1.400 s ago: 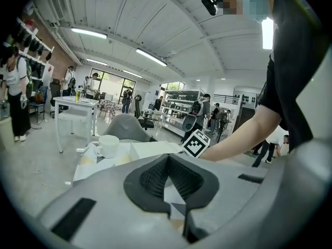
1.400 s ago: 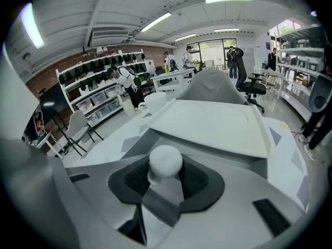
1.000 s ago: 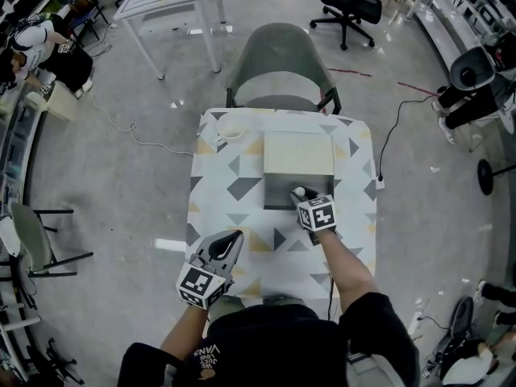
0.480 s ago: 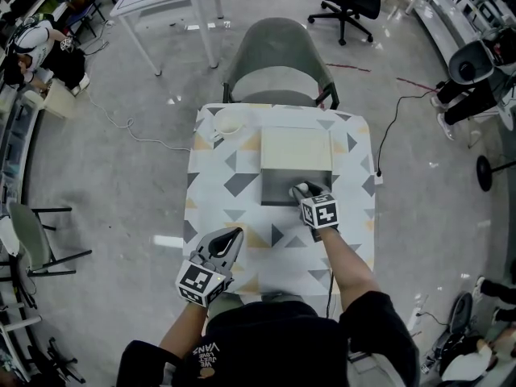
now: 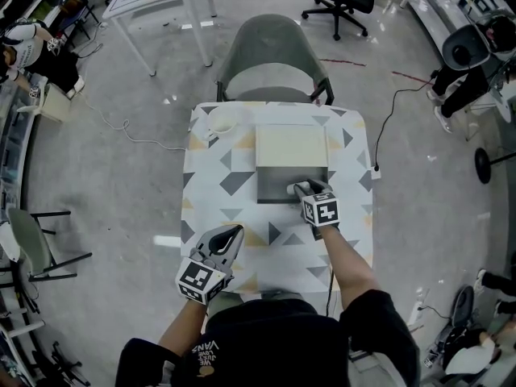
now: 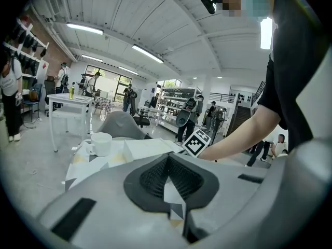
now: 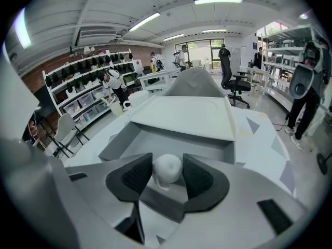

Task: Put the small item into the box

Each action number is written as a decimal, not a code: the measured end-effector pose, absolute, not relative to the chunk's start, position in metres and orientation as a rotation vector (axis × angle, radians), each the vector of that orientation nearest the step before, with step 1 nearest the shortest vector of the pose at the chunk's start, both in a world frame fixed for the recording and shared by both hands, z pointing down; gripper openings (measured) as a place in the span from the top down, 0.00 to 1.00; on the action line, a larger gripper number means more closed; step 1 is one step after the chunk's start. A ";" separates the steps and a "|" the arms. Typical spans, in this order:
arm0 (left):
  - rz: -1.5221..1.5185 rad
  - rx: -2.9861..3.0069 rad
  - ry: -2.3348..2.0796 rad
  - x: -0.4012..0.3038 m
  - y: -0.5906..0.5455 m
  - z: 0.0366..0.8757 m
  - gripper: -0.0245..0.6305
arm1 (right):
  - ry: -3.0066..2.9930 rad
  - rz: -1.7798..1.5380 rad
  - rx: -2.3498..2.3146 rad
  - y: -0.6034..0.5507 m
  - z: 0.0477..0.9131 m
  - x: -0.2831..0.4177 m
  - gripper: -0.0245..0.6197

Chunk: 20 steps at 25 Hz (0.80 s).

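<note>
Right gripper view tells the change: the right gripper has just been spreading its jaws, and the small white ball sits between them with the pads apparently no longer pressing it; I read that as a release under way. The ball lies within the walls of the grey box, low over its floor near the front wall; whether it already rests on the floor I cannot tell. If it does, the placing is all but done, and only a clean withdrawal is left; a pad brushing the ball on the way out could roll it.

The left gripper has kept its place over the near part of the bench, jaw tips together and holding nothing.

The bench wears a white cloth with grey and yellow triangles; the box's pale lid lies open behind it; a white cup stands at the far left corner. A grey chair faces the bench's far side; around it spreads a polished grey floor with shelving and people at the edges.
</note>
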<state>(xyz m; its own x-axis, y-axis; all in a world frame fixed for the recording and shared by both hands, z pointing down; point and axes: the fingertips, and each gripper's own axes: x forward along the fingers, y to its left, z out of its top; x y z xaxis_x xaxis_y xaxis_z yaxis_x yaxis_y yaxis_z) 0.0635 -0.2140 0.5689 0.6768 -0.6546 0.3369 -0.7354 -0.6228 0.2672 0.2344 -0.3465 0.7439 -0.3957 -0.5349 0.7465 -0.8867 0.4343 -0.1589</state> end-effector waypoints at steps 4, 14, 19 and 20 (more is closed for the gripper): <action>0.294 2.511 -1.079 0.065 -0.215 0.570 0.95 | -2.061 0.749 1.198 -0.345 0.746 0.238 0.69; 0.301 2.518 -1.063 0.066 -0.217 0.569 0.95 | -2.040 0.777 1.242 -0.341 0.748 0.245 0.64; 0.304 2.532 -1.042 0.067 -0.217 0.567 0.95 | -2.041 0.778 1.283 -0.338 0.742 0.248 0.63; 0.301 2.537 -1.037 0.068 -0.217 0.565 0.95 | -2.041 0.772 1.297 -0.337 0.739 0.249 0.63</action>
